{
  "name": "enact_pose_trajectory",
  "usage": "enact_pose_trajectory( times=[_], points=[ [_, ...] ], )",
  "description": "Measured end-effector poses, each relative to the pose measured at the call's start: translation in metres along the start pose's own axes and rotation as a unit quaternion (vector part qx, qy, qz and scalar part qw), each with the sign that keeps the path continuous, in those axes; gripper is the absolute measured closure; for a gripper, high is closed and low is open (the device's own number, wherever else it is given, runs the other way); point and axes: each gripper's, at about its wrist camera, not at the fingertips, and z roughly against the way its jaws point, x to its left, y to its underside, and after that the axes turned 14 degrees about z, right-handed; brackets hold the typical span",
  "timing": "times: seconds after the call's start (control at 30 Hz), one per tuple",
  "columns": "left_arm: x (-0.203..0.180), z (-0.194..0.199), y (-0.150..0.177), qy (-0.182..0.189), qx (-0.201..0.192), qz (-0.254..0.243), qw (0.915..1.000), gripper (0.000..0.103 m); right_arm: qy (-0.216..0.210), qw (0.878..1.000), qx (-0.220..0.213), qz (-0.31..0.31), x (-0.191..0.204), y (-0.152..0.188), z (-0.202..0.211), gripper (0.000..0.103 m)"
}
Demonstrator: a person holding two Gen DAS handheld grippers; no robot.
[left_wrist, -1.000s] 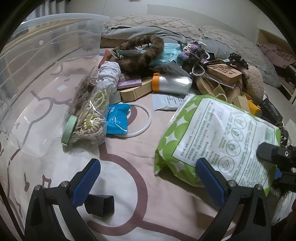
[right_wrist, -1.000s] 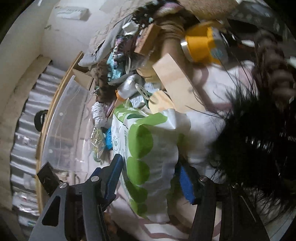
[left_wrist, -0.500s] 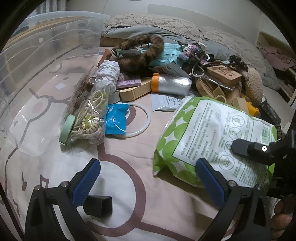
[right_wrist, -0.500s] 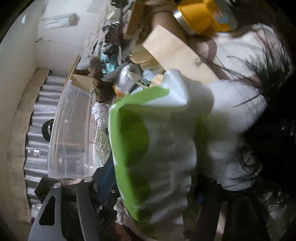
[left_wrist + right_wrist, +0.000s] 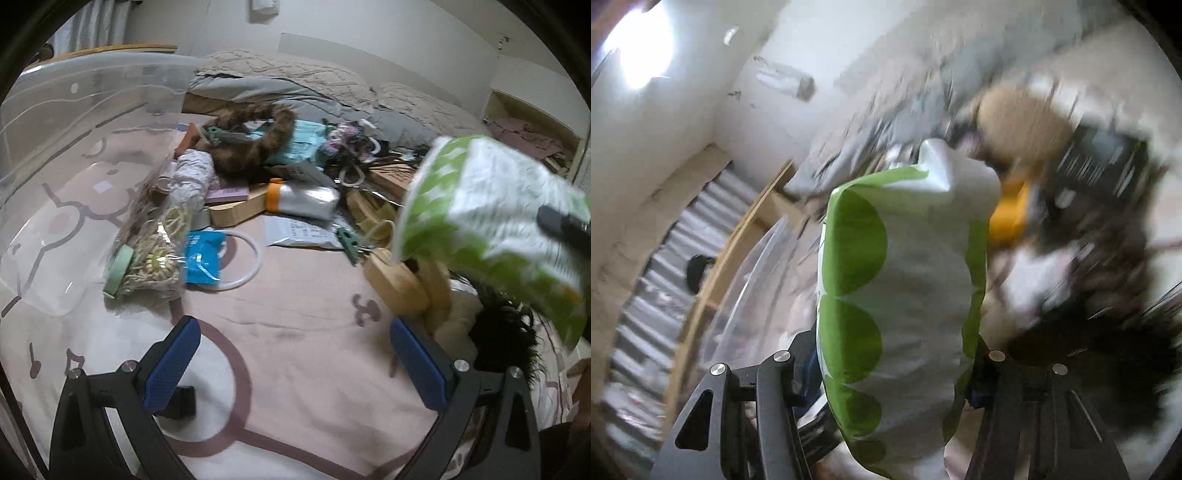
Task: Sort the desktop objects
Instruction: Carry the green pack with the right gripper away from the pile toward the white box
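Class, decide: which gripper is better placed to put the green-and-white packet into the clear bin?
Right. The right gripper already clamps the packet, lifted; the left gripper is open beside the clear bin.

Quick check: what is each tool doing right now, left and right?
Left tool: open, holding nothing, above the bedsheet.
Right tool: shut on the green-and-white pack, lifted.

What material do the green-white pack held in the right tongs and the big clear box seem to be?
Green-white pack: likely soft plastic film, glossy; it wrinkles and bulges between the right tongs.
Clear box: probably rigid transparent plastic; the bedsheet pattern shows through its shiny wall.
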Motion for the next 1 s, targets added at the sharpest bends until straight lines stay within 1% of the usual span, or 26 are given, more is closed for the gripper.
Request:
enact_pose_trajectory(
  times=[0.13, 0.2, 0.3, 0.4, 0.43, 0.53, 0.67, 0.77, 0.83, 0.9, 1.0],
  points=[
    [-0.018, 0.005, 0.009, 0.023, 0.009, -0.025, 0.9994, 0.001, 0.073, 0.996, -0.052, 0.000, -0.019, -0.013, 0.040, 0.044],
    [-0.030, 0.006, 0.016, 0.036, 0.014, -0.040, 0.9985, 0.001, 0.114, 0.992, -0.061, -0.006, -0.033, -0.013, 0.054, 0.044],
    [-0.048, 0.007, 0.025, 0.067, 0.030, -0.048, 0.9961, 0.001, 0.157, 0.986, -0.054, -0.020, -0.056, -0.009, 0.072, 0.044],
    [-0.064, 0.008, 0.035, 0.099, 0.048, -0.054, 0.9925, 0.001, 0.206, 0.978, -0.029, -0.026, -0.069, -0.003, 0.085, 0.044],
    [-0.069, 0.009, 0.038, 0.107, 0.052, -0.056, 0.9913, 0.001, 0.214, 0.976, -0.025, -0.028, -0.070, -0.001, 0.086, 0.044],
    [-0.079, 0.012, 0.048, 0.125, 0.059, -0.074, 0.9876, 0.001, 0.209, 0.976, -0.022, -0.049, -0.083, 0.000, 0.101, 0.044],
    [-0.081, 0.018, 0.051, 0.136, 0.061, -0.088, 0.9849, 0.001, 0.247, 0.967, -0.039, -0.052, -0.079, -0.004, 0.117, 0.044],
    [-0.078, 0.020, 0.051, 0.144, 0.064, -0.083, 0.9840, 0.001, 0.261, 0.964, -0.034, -0.050, -0.077, -0.003, 0.122, 0.044],
    [-0.074, 0.021, 0.049, 0.146, 0.065, -0.078, 0.9841, 0.001, 0.262, 0.963, -0.023, -0.056, -0.077, 0.003, 0.124, 0.044],
    [-0.071, 0.021, 0.047, 0.147, 0.064, -0.073, 0.9843, 0.001, 0.262, 0.963, -0.024, -0.061, -0.081, 0.010, 0.133, 0.044],
    [-0.067, 0.021, 0.045, 0.146, 0.064, -0.066, 0.9850, 0.001, 0.283, 0.957, -0.025, -0.061, -0.084, 0.015, 0.142, 0.044]
  ],
)
